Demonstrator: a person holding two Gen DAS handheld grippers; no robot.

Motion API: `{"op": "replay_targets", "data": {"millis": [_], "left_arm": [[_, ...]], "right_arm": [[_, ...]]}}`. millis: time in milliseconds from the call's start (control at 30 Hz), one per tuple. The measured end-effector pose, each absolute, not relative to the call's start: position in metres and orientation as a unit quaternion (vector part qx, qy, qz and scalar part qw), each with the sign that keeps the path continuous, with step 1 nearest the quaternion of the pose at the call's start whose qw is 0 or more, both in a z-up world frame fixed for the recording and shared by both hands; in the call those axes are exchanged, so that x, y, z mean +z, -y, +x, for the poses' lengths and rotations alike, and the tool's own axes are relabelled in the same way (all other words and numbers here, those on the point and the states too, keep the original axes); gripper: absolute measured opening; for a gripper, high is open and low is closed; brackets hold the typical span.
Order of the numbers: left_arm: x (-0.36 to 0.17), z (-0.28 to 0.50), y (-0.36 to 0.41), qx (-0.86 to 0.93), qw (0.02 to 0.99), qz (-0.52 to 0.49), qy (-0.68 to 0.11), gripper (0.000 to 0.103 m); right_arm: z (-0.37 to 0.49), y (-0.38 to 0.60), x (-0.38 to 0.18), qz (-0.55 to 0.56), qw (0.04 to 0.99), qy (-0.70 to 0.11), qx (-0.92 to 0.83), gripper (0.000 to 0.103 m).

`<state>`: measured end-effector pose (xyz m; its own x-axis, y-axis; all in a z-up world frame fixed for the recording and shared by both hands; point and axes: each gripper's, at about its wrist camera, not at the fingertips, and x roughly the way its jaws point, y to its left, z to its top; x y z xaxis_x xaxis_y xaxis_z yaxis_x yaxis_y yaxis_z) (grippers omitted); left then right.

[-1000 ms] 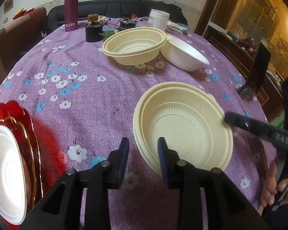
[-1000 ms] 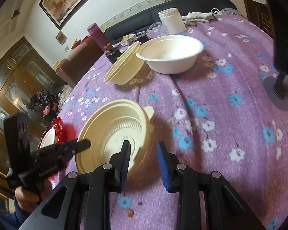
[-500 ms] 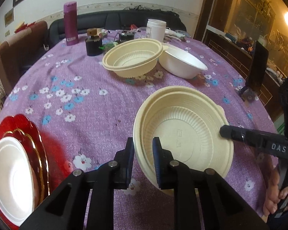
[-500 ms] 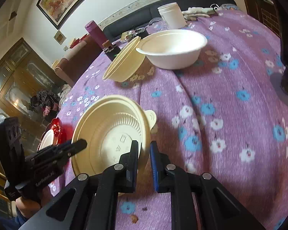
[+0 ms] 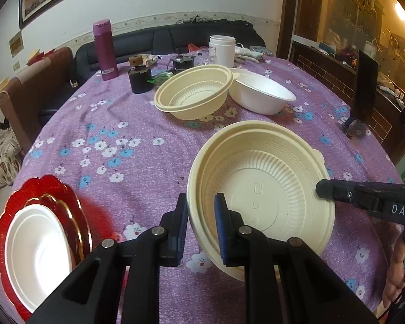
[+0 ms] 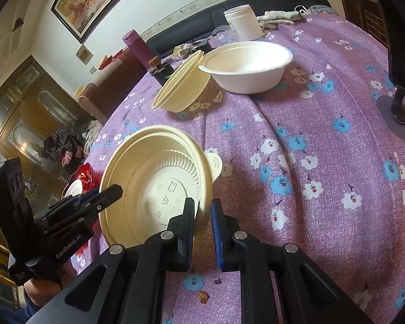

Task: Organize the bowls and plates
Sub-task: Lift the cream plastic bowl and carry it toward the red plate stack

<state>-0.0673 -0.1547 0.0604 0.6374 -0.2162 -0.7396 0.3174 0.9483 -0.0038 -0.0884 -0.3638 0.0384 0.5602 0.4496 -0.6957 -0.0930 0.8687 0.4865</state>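
Observation:
A cream ribbed plastic bowl (image 5: 262, 189), apparently two nested, sits near the table's front edge. My left gripper (image 5: 201, 202) is shut on its left rim. My right gripper (image 6: 202, 205) is shut on the opposite rim, and its finger (image 5: 321, 187) shows at the bowl's right side in the left wrist view. The held bowl (image 6: 154, 183) tilts towards the right wrist camera. Farther back, a second cream bowl (image 5: 194, 94) leans against a white bowl (image 5: 262, 94). A red scalloped plate (image 5: 75, 197) with a white plate (image 5: 40, 235) on it lies at the front left.
The purple flowered tablecloth (image 5: 116, 145) covers a round table. At the back stand a magenta bottle (image 5: 105, 50), a black jar (image 5: 140, 79) and a white tub (image 5: 222, 50). A black phone stand (image 5: 363, 91) is at the right edge. A dark sofa lies beyond.
Both grippers have closed from open onto opposite rims of the near cream bowl. The bowl now sits tilted between them.

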Motion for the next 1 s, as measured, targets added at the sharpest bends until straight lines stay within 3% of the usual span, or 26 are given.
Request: {"op": "replay_targets", "data": {"millis": [1000], "left_arm": [[0.087, -0.077, 0.091, -0.118, 0.926, 0.023, -0.357, 0.019]], "right_arm": [[-0.084, 0.302, 0.069, 0.153, 0.87, -0.431, 0.182, 0.015]]}}
